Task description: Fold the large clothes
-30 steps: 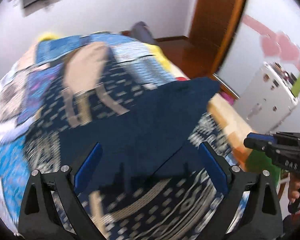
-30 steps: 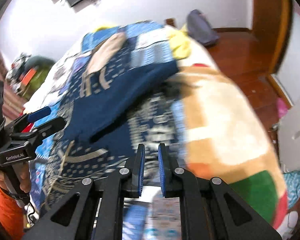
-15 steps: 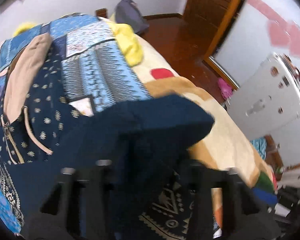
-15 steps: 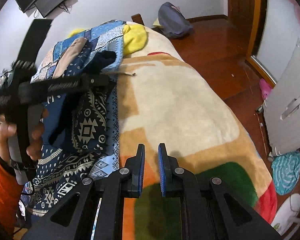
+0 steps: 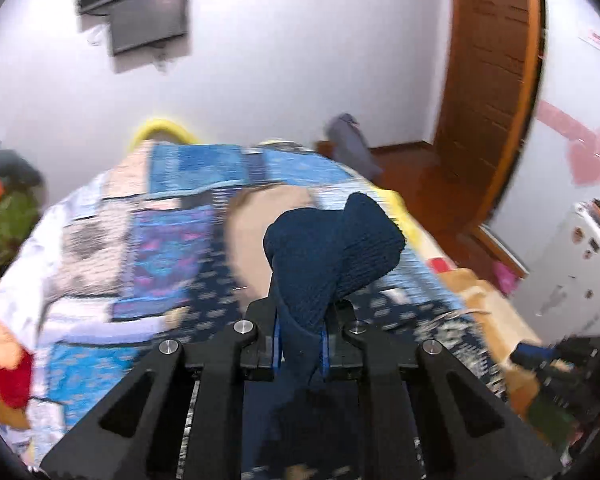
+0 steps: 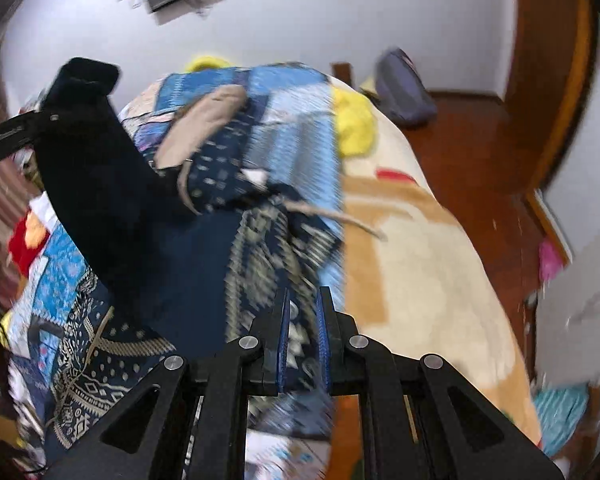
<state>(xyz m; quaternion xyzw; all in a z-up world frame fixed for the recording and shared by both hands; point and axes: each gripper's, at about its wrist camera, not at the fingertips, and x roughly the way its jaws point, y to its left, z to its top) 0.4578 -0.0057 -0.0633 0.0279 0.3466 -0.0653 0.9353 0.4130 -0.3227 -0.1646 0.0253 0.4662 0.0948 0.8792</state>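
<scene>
Right now the left gripper [image 5: 300, 344] is clamped on a bunch of dark navy fabric [image 5: 332, 248], which bulges out past its blue pads toward twelve o'clock in the left wrist view and also trails down between the black fingers toward six. In the right wrist view the same navy fabric [image 6: 100, 184] hangs in a long dark sheet from the left gripper [image 6: 80, 80] up at ten o'clock, lifted clear of the bed at its top and running down to the patterned part of the garment. The right gripper [image 6: 302, 328] has its pads drawn close together, with only a narrow slot between them; blue and white patterned cloth [image 6: 268, 264] shows through that slot, but the blur keeps me from telling whether the pads pinch it or merely stand over it.

The garment is large: plain navy on the raised side, and a patchwork of blue, white and dark geometric prints where it lies spread on the bed, with a tan panel [image 6: 208, 120] and a thin tan cord [image 6: 340, 220] trailing toward three o'clock. Under it lies a cream and orange blanket [image 6: 420, 280].

Farther off, a yellow cloth [image 6: 352, 128] sits at one o'clock of the garment, a grey bag [image 6: 404, 92] rests on the wooden floor near the white wall, and a wooden door [image 5: 492, 80] stands at two o'clock. Both views are smeared with motion, so the prints and garment edges are hard to read.
</scene>
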